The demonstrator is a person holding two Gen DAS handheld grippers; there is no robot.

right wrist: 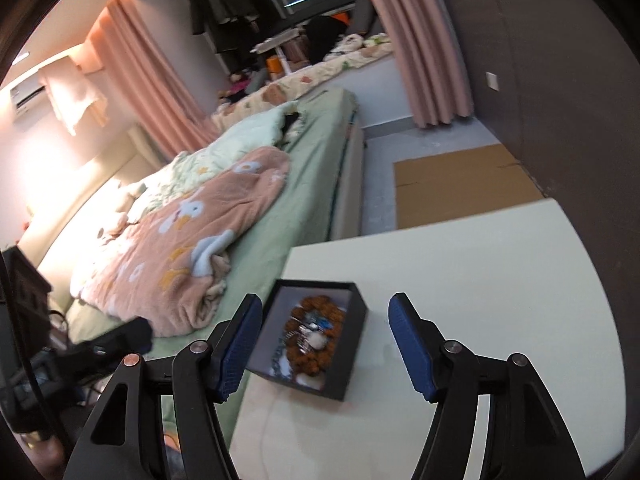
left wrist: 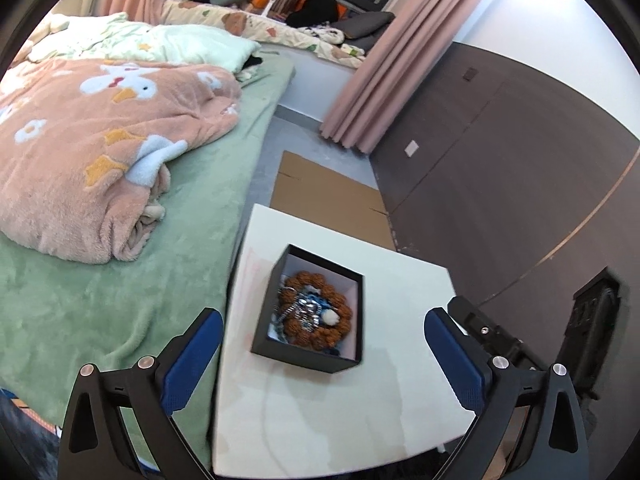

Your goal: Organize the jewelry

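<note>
A black open box (left wrist: 303, 361) stands on the white table (left wrist: 404, 304). Inside lie a brown beaded bracelet (left wrist: 326, 334), a silver chain (left wrist: 305, 307) and a white bead (left wrist: 331, 318), piled together. My left gripper (left wrist: 323, 313) hovers above and in front of the box, open wide, with nothing between its blue pads (left wrist: 192, 356). In the right wrist view the same box (right wrist: 357, 340) with the bracelet (right wrist: 316, 344) sits just beyond my right gripper (right wrist: 325, 301), which is open and empty. Neither gripper touches the box.
A bed with a green sheet (left wrist: 100, 312) and a pink duck-print blanket (left wrist: 100, 160) runs along the table's left side. Flat cardboard (left wrist: 320, 196) lies on the floor beyond the table. A dark wall panel (left wrist: 500, 160) and a pink curtain (left wrist: 380, 80) stand on the right.
</note>
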